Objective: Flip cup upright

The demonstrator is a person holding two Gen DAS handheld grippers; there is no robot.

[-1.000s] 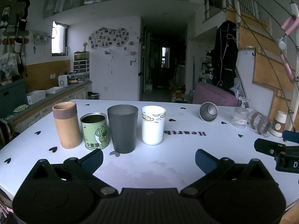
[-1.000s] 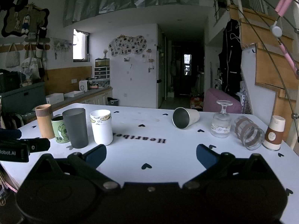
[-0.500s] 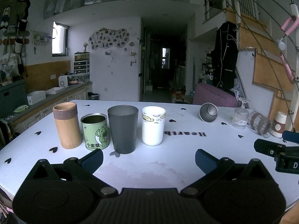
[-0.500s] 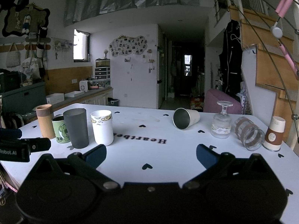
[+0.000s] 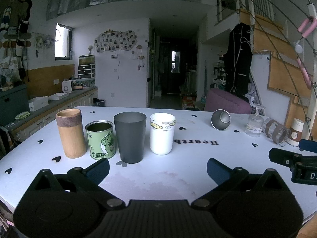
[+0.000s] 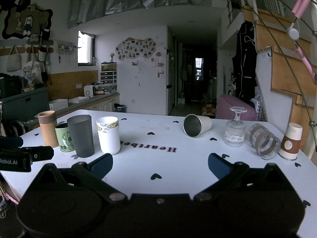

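Note:
A steel cup lies on its side on the white table, mouth toward me; it also shows in the left wrist view. A stemmed glass and a paper cup stand upside down, and a banded glass lies on its side. A wooden cup, green tin, grey tumbler and white cup stand upright. My left gripper and right gripper are open and empty, above the near table edge.
The right gripper's side shows at the right edge of the left wrist view. A counter runs along the left wall. A purple seat stands behind the table. Stairs rise at the right.
The right wrist view has shifted very slightly; the cups look a touch nearer. The left gripper has not moved and no cup has moved.

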